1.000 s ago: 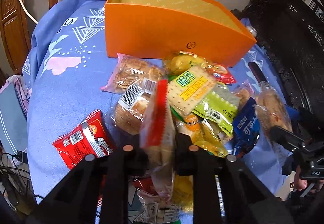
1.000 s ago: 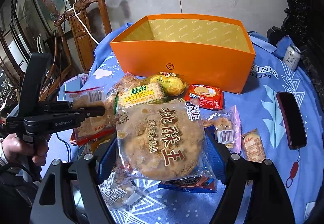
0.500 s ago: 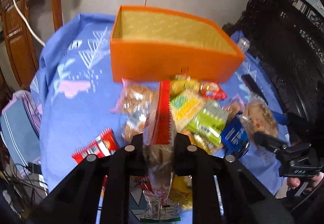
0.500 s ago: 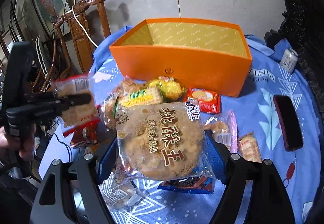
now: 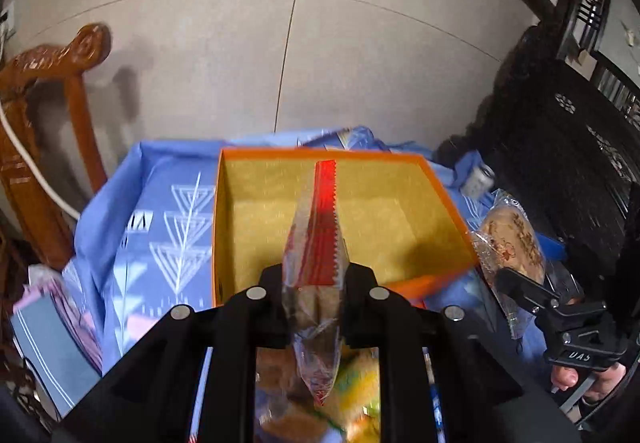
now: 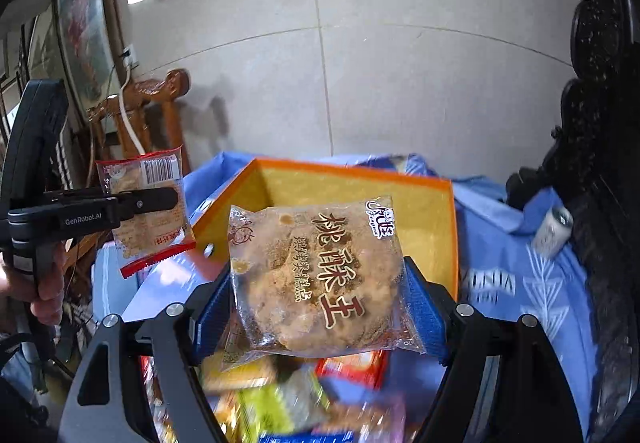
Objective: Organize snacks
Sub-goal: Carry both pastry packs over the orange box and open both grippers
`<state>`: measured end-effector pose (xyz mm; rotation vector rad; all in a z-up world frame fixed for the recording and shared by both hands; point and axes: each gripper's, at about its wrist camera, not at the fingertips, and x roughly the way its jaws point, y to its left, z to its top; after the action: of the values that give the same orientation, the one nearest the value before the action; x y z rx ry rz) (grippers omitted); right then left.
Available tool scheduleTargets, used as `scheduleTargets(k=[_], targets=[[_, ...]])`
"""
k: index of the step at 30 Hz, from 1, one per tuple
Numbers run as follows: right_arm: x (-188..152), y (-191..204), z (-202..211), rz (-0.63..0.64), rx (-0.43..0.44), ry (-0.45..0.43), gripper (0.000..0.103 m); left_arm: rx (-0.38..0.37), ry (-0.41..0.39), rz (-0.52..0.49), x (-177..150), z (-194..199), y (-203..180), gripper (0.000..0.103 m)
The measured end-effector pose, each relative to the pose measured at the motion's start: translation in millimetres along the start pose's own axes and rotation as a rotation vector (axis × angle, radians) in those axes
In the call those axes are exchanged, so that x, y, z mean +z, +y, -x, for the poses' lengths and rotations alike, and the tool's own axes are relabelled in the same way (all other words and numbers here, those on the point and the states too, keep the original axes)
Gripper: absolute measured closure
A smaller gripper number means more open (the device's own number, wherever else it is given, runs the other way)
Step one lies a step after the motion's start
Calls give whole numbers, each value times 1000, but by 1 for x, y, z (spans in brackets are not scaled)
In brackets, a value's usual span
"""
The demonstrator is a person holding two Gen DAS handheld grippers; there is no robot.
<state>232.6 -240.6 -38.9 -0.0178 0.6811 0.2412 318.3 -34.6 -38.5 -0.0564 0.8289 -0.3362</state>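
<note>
My left gripper [image 5: 314, 307] is shut on a clear snack packet with a red serrated edge [image 5: 318, 243], held edge-on above the near wall of the orange box [image 5: 224, 219]. The box is open, with a yellow inside and nothing seen in it. My right gripper [image 6: 320, 307] is shut on a large round walnut-cake packet [image 6: 316, 275] and holds it above the box's near wall [image 6: 450, 243]. The right wrist view shows the left gripper [image 6: 160, 199] with its packet [image 6: 148, 211] at the left. The cake packet [image 5: 510, 239] shows at the right of the left wrist view.
Blurred loose snack packets [image 6: 288, 399] lie below the grippers on the blue tablecloth [image 5: 160, 211]. A can [image 6: 554, 229] stands at the right of the box. A carved wooden chair [image 5: 44, 115] stands at the left, dark furniture [image 5: 560, 163] at the right.
Both grippers have risen and moved forward from over the snack pile to the orange box, each still holding its packet. The pile has dropped to the bottom of both views.
</note>
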Motion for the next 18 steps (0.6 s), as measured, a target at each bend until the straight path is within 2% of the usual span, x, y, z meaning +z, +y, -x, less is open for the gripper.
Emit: scheduleTargets(k=[6,11,12,13,14,15,16,18], targets=[[30,-12,-38,-3,-13,19,24,18,17,-28,40,-39,-1,87],[41,-22,-67,-31,-25,49,24,52,44,-33,50,-71,0,87],[42,-24,-72,-36,-31,53,23,70,55,-28,53,-78,0,84],[44,-24,-79,-39,-36,65,22,81,58,-22,54,-81,0,75],[45,-25,-82,-41,-45,73,17,116,61,-5,56,-84,1,37],[46,-25,-84,-43,-53,74,12,153,49,13,55,-82,3,5],[47,-25,-83,-47,-68,63,3,189,5,37,55,-76,4,4],[47,-22,-78,-45,-68,43,3,189,-28,47,55,-69,6,4]])
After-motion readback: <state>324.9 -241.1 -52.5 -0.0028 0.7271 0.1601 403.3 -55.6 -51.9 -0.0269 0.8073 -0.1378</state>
